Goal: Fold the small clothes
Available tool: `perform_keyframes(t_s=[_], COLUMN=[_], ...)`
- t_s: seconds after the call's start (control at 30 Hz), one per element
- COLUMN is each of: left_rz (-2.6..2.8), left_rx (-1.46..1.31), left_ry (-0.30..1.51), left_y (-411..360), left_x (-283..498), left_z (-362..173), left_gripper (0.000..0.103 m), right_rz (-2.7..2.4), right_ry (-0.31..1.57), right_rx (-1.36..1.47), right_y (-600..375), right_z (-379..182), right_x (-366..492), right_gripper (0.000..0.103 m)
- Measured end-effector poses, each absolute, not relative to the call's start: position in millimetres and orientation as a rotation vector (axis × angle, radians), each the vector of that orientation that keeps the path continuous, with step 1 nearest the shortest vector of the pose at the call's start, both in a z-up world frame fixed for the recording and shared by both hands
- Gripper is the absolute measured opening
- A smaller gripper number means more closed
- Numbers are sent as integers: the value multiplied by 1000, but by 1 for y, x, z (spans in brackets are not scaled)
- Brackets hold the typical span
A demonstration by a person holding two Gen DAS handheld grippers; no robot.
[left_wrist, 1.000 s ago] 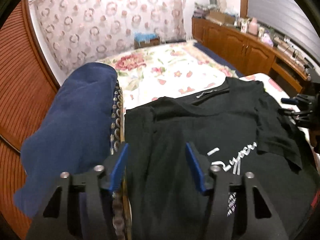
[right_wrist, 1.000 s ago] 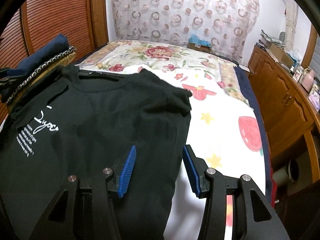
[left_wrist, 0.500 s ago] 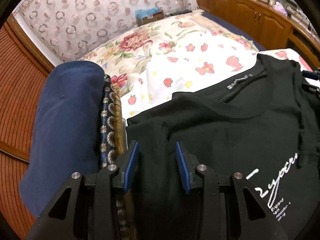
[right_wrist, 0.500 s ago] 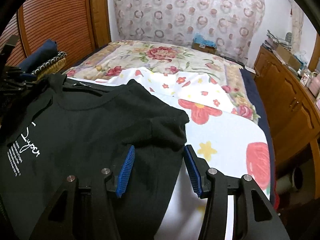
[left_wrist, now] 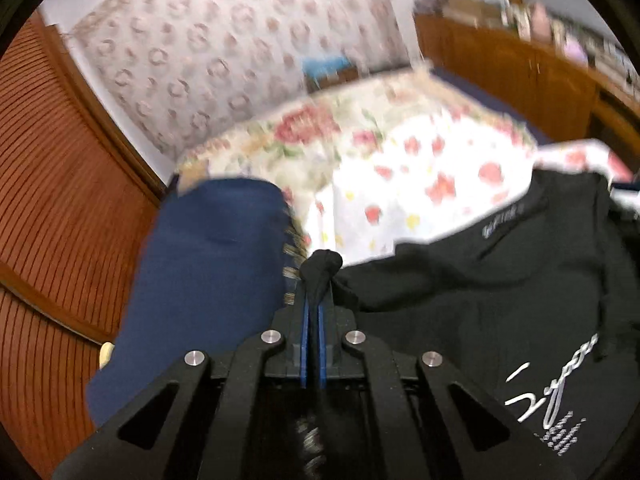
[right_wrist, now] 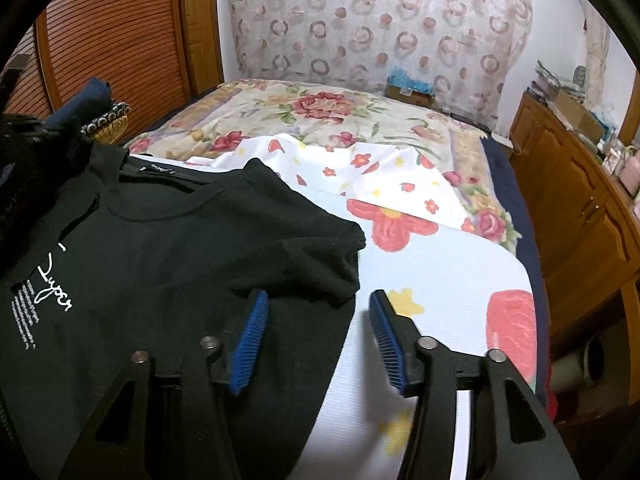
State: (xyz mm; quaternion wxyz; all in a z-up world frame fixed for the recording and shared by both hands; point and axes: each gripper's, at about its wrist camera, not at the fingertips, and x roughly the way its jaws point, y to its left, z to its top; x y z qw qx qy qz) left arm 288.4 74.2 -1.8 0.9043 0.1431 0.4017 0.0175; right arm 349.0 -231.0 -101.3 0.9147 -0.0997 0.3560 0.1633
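Observation:
A black T-shirt (left_wrist: pixel 480 308) with white script lettering lies front up on the flowered bed sheet (left_wrist: pixel 400 184). My left gripper (left_wrist: pixel 314 300) is shut on a pinched fold of the shirt's left shoulder edge, and the cloth bunches up above the blue pads. In the right wrist view the same T-shirt (right_wrist: pixel 168 264) spreads to the left. My right gripper (right_wrist: pixel 318 312) hangs over the shirt's right side seam below the sleeve, its jaws opening. One blue pad is over the black cloth, the other over the sheet (right_wrist: pixel 440 276); neither presses on the cloth.
A folded navy cloth (left_wrist: pixel 208 280) on a patterned cushion lies just left of the shirt. Slatted wooden doors (left_wrist: pixel 52 200) stand at the left, a wooden cabinet (right_wrist: pixel 580 200) along the right. A patterned curtain (right_wrist: pixel 380 28) hangs behind the bed.
The left gripper closed from open onto the shirt's shoulder edge and lifted a bunch of cloth. The right gripper slid forward along the shirt's right edge and its jaws widened.

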Motion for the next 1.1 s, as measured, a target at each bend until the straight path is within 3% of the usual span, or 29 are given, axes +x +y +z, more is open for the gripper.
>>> perform_keyframes(t_s=[0.2, 0.63, 0.7, 0.73, 0.77, 0.8, 1.1], left_rz=[6, -43, -47, -49, -53, -54, -89], left_rx=[184, 148, 141, 138, 136, 137, 142], left_ry=[762, 732, 728, 725, 722, 716, 651], left_y=[103, 103, 103, 102, 102, 101, 84], left_x=[263, 243, 239, 237, 235, 232, 185], left_z=[29, 23, 23, 23, 24, 24, 40], left_gripper=[4, 4, 4, 4, 4, 4, 4], right_rz=[330, 326, 323, 329, 341, 357, 415], right_ry=[753, 791, 788, 784, 782, 784, 623], right_rx=[-165, -103, -142, -155, -161, -163, -91], right_y=[-235, -228, -221, -219, -217, -216, -230], right_z=[-101, -103, -103, -103, -103, -102, -60], right_x=[356, 380, 379, 379, 378, 377, 315], right_gripper=[61, 61, 53, 40, 21, 12, 8])
